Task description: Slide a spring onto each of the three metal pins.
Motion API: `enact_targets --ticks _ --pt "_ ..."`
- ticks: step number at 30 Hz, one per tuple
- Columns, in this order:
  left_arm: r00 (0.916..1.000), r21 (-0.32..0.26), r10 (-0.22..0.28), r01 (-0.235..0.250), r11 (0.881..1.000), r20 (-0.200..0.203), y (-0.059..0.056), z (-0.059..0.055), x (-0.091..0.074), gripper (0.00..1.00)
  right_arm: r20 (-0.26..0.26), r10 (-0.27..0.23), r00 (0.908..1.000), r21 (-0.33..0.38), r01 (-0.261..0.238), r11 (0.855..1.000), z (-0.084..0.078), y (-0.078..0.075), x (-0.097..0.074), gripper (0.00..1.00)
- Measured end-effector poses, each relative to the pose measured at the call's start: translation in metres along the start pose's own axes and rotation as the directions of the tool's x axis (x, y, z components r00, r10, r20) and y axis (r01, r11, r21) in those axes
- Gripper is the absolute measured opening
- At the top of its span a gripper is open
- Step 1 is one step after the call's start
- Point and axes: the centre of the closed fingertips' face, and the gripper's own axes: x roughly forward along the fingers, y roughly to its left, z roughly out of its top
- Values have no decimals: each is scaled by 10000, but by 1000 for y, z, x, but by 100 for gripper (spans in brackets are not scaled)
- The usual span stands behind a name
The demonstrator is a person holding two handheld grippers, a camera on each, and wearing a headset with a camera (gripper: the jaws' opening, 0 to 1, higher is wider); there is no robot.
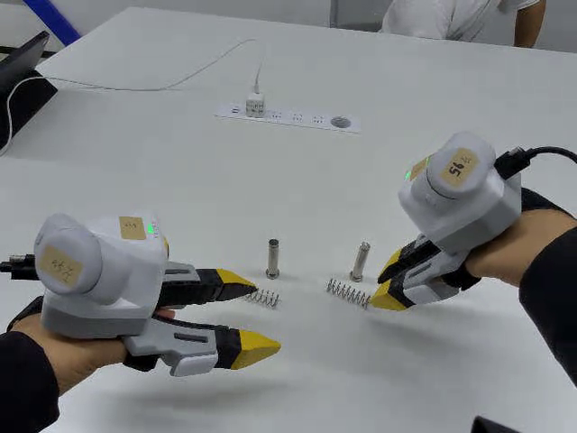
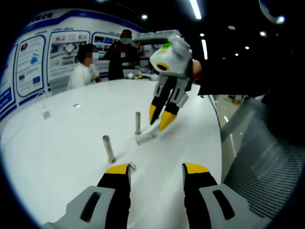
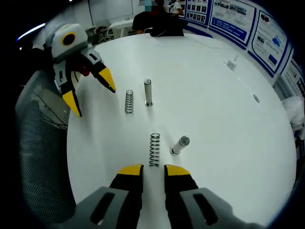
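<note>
since both springs lie flat on the table (image 1: 180, 198) and both pins in view stand bare, no spring is on a pin yet. judgement: the task is at its start and all the threading is left. the pictures give two pins and two springs, while the task names three.

head view:
- first pin (image 1: 273, 258) stands upright.
- second pin (image 1: 361, 261) is at 3 o'clock from it, well apart, and leans slightly.
- first spring (image 1: 262, 297) lies at 7 o'clock of the first pin's foot, near but apart.
- second spring (image 1: 348, 292) lies at 7 o'clock of the second pin's foot, just beside it.

left gripper (image 1: 266, 316): the jaws are wide apart and hold nothing. the upper tip sits just beside the first spring, at its 9 o'clock end. whether they touch cannot be told.

right gripper (image 1: 380, 287): the jaws are a little apart with nothing between them. the tips are at the second spring's 3 o'clock end. in the right gripper view that spring lies at 12 o'clock of the gap, in line with it, and the tips are not around it.

containers: no tray or box holds the parts, which sit loose on the bare table top. a power strip (image 1: 288, 115) lies far off at 12 o'clock of the pins, with a white plug (image 1: 256, 104) in it.

judgement: the right gripper looks set to take the second spring first.
</note>
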Motion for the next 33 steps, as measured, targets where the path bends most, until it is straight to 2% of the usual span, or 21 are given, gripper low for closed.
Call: enact_targets --ticks 19,33 --pt "10000 -35 -5 5 10000 -4 1 0 0 44 -227 -43 9997 284 50 9996 -3 -2 21 15" --pt "10000 -71 33 -33 10000 29 2 0 0 44 -360 -30 9993 277 40 9996 -3 -2 25 12"
